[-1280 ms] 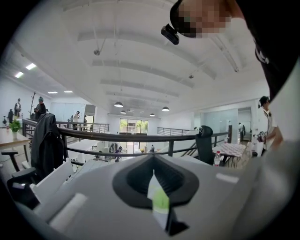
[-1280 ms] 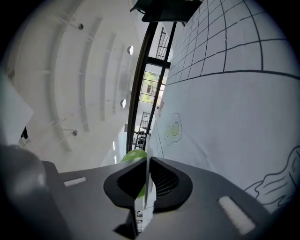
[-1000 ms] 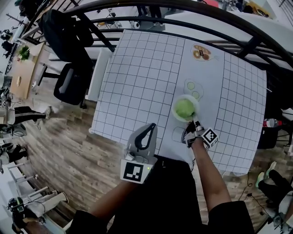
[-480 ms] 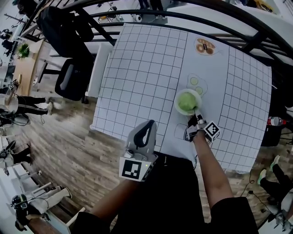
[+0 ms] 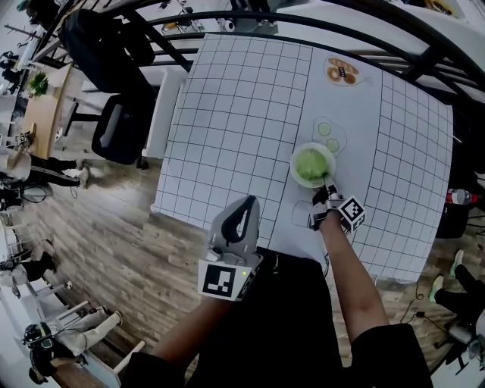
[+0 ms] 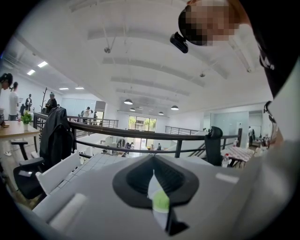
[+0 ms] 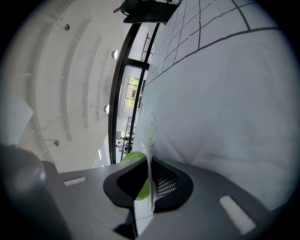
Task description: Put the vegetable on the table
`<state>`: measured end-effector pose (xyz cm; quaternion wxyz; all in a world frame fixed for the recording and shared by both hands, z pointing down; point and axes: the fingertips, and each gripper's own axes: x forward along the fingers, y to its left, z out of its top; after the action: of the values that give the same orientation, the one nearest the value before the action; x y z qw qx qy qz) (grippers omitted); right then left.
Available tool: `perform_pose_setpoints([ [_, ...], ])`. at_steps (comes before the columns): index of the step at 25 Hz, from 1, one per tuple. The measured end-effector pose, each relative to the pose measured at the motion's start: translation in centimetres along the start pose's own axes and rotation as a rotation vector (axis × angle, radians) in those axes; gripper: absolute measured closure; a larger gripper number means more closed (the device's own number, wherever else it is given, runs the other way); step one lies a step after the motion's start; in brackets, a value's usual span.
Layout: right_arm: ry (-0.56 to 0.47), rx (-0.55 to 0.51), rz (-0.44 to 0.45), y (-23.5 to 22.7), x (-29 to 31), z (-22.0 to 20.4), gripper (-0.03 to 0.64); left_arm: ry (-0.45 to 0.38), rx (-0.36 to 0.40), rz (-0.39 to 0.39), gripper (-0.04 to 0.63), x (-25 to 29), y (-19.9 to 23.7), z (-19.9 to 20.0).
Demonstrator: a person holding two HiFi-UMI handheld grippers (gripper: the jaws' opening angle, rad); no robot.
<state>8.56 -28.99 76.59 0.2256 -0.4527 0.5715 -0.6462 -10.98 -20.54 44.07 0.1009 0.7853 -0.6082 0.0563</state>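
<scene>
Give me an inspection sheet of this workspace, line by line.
Surface: table under a white grid cloth, with a plain strip down its right part.
Job's things: green vegetable in a white plate, over the strip.
Clutter: nothing loose seen; only flat pictures, a cucumber-slice print and a brown food print.
Claws: right claw shut on the plate's near rim; left claw shut, empty, by the table's near edge.
Cables: nothing seen on the table.
Surroundings: black chair left of the table, dark railing beyond, wood floor.
</scene>
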Motion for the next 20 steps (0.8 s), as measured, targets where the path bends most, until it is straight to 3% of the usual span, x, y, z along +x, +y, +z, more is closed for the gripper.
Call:
perform_pose_setpoints([
  [8,0.054,-0.016,-0.081,-0.7,-0.6,-0.9,0.594,0.012,-0.011,-0.001,0.588,-1.3,0.2,-0.5],
  [20,0.000,-0.106,-0.180,-1.1,-2.4,-0.9,0.503,-0.009,-0.033,-0.015,0.586,-3.6,0.3,-0.5],
])
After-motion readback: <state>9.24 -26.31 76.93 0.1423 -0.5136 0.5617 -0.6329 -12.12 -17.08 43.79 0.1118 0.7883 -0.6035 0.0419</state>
